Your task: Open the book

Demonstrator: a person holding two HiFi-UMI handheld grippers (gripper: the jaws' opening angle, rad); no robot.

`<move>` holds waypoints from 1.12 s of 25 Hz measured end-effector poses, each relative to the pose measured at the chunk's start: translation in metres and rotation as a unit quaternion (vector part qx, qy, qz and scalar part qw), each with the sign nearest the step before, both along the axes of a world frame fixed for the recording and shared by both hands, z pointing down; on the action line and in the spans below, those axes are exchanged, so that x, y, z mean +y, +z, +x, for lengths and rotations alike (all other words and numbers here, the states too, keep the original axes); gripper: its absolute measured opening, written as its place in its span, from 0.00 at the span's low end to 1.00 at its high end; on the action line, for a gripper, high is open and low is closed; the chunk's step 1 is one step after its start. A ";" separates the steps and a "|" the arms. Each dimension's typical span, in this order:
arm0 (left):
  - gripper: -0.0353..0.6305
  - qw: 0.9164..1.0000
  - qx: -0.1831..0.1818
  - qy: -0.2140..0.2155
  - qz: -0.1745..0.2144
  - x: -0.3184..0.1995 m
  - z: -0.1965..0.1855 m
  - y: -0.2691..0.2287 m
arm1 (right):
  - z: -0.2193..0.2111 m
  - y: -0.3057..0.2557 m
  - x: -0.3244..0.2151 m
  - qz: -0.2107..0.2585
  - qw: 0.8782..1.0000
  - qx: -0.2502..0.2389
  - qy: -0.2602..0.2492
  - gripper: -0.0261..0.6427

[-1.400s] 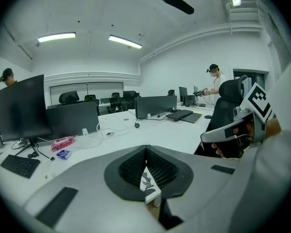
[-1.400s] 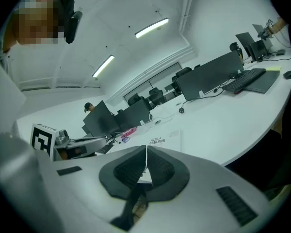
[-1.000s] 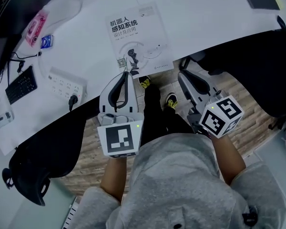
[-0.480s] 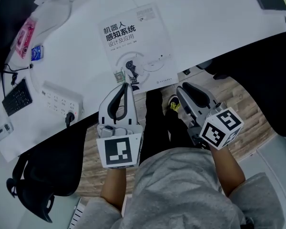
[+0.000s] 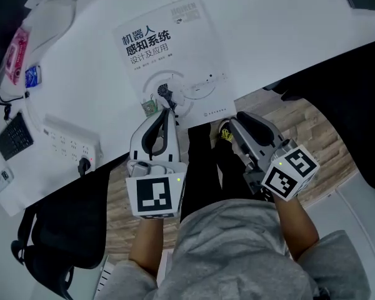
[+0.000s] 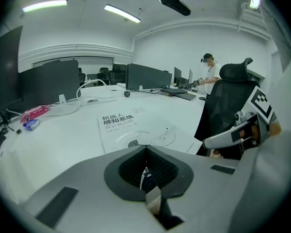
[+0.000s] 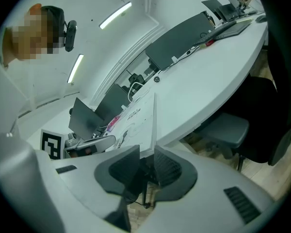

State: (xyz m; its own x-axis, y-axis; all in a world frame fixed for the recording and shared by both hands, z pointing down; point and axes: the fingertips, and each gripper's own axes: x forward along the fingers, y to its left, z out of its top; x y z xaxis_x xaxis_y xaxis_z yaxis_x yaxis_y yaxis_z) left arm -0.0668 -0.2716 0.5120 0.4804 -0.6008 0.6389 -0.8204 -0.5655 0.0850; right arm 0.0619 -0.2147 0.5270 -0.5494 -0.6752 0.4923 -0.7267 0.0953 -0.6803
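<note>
At counter edge, closed book: left gripper pressed together, right gripper spread, empty; we risk sliding it w/o opening.

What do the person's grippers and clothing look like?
The left gripper and right gripper are pale grey plastic with dark ribbed pads. Each carries a white cube with black square markers; a green light glows on the left. The person wears a grey short-sleeved top.

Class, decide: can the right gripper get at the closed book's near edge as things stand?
Probably yes: the right gripper is open, just short of the book, with nothing visible between them.
</note>
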 end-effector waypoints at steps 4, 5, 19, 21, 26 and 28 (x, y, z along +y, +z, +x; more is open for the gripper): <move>0.07 1.000 -0.001 0.010 -0.012 -0.001 0.002 0.007 | -0.002 0.000 -0.005 0.000 1.000 -0.009 0.003 0.19; 0.07 1.000 -0.001 0.012 -0.013 -0.001 0.002 0.008 | -0.002 0.000 -0.005 -0.001 1.000 -0.012 0.002 0.19; 0.07 0.999 0.023 0.015 -0.037 -0.002 0.003 0.010 | -0.013 -0.014 -0.012 0.019 1.000 -0.004 0.001 0.19; 0.07 0.999 0.027 0.012 -0.041 -0.002 0.001 0.010 | -0.014 -0.012 -0.014 0.014 1.000 -0.008 0.005 0.19; 0.07 0.999 0.028 0.005 -0.045 -0.001 -0.001 0.003 | -0.013 -0.006 -0.015 -0.013 0.999 0.018 0.035 0.14; 0.07 0.999 0.033 0.000 -0.039 0.001 -0.004 -0.003 | -0.012 -0.013 -0.017 -0.009 0.998 0.026 0.048 0.12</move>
State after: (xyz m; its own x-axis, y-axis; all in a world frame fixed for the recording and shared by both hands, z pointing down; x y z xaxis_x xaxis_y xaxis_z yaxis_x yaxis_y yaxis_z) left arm -0.0709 -0.2710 0.5093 0.5225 -0.5507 0.6509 -0.8116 -0.5552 0.1819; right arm 0.0497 -0.2317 0.5142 -0.4558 -0.7142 0.5312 -0.7663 0.0112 -0.6424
